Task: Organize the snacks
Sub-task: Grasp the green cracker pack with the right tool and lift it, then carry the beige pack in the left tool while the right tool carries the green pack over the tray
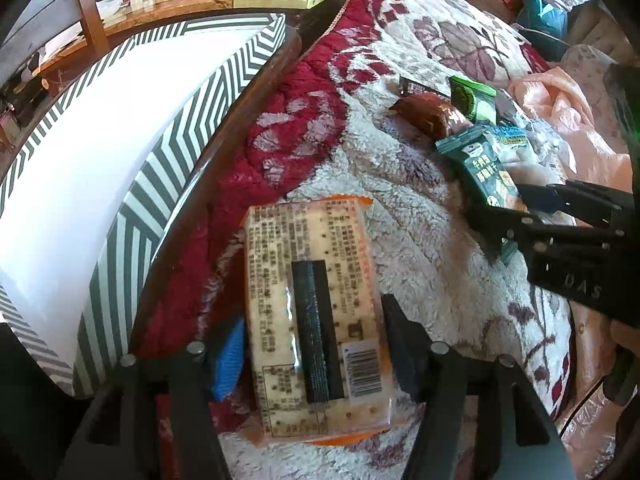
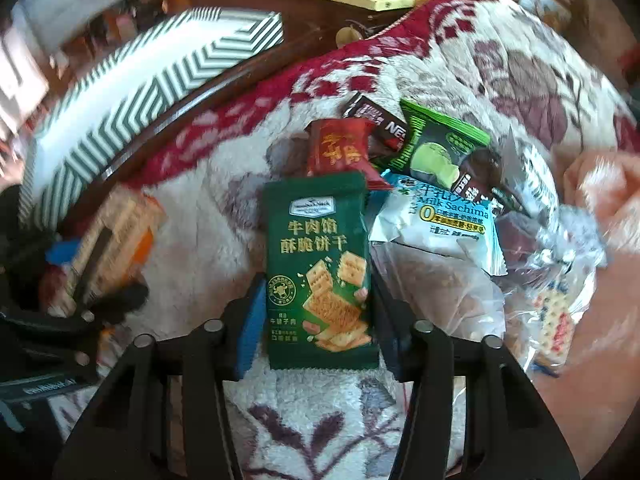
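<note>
Blanket (image 1: 420,208) first: fleecy, cream with red and mauve flowers, under everything I handle. I cannot tell what lies beneath it.

Striped box (image 1: 132,176), white inside with grey-and-white chevron walls, up and left of my left gripper (image 1: 316,340). What I can see of the inside is bare, so I judge nothing is sorted into it yet.

Cracker pack (image 1: 316,312), long, clear wrap with orange ends, label side up. It lies lengthwise between the left jaws, which sit close on both sides. I judge they are clamped on it, the pack resting on the blanket, not lifted.

Green biscuit packet (image 2: 320,268) sits upright in view between the jaws of my right gripper (image 2: 320,312). The blue pad (image 2: 250,332) on the left is at its edge, the far jaw just beside it. I cannot tell whether they press yet.

Loose pile just beyond the right gripper: Milk Sachima packet (image 2: 440,220), green ice-cream wrapper (image 2: 440,148), red packet (image 2: 340,152), dark Nescafé sachet (image 2: 376,120). Clear bags (image 2: 540,280) to its right.

Progress: early. Two packs in hand, the whole pile left.
</note>
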Motion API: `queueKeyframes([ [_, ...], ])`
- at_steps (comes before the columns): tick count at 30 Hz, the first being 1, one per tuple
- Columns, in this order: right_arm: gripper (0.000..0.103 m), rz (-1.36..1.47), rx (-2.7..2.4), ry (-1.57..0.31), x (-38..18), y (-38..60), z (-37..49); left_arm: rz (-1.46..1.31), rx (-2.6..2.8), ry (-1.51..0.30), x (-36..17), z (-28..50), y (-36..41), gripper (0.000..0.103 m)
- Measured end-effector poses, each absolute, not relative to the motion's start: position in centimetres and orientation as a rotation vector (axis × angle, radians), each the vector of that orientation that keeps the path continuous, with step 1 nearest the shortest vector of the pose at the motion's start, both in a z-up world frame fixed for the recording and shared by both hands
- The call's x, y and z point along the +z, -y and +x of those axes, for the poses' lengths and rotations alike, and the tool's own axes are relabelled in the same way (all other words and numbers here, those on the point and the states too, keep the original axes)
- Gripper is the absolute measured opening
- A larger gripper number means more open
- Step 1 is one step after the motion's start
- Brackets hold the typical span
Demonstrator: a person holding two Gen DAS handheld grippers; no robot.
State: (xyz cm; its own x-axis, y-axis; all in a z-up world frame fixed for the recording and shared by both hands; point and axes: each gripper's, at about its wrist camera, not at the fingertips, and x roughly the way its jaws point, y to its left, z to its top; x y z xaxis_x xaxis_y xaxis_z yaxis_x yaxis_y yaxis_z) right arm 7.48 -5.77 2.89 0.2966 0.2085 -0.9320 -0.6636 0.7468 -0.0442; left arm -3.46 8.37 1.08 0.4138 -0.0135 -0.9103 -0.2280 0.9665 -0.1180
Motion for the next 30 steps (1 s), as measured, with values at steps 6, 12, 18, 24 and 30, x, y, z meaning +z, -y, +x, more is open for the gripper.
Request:
queueKeyframes([
  [6, 0.043, -0.44, 0.623, -1.12, 3.9, 6.7, 6.4, -0.222, 0.099, -1.116, 2.3, -4.1, -8.0, 0.057],
  [12, 0.043, -0.375, 0.623, -1.082, 5.7, 7.7, 5.0, -0.232, 0.09, -1.058, 4.5, -4.6, -8.2, 0.057],
  [18, 0.043, -0.31, 0.637, -1.056, 6.8, 7.1, 4.3, -0.202, 0.136, -1.017, 6.3, -4.7, -9.4, 0.057],
  [24, 0.043, -0.281, 0.676, -1.039, 7.6, 4.4, 4.2, -0.19, 0.201, -0.99, 7.6, -4.6, -11.9, 0.057],
  [30, 0.043, -0.284, 0.722, -1.031, 8.3, 1.2, 4.3, -0.183, 0.263, -0.975, 8.4, -4.2, -14.8, 0.057],
])
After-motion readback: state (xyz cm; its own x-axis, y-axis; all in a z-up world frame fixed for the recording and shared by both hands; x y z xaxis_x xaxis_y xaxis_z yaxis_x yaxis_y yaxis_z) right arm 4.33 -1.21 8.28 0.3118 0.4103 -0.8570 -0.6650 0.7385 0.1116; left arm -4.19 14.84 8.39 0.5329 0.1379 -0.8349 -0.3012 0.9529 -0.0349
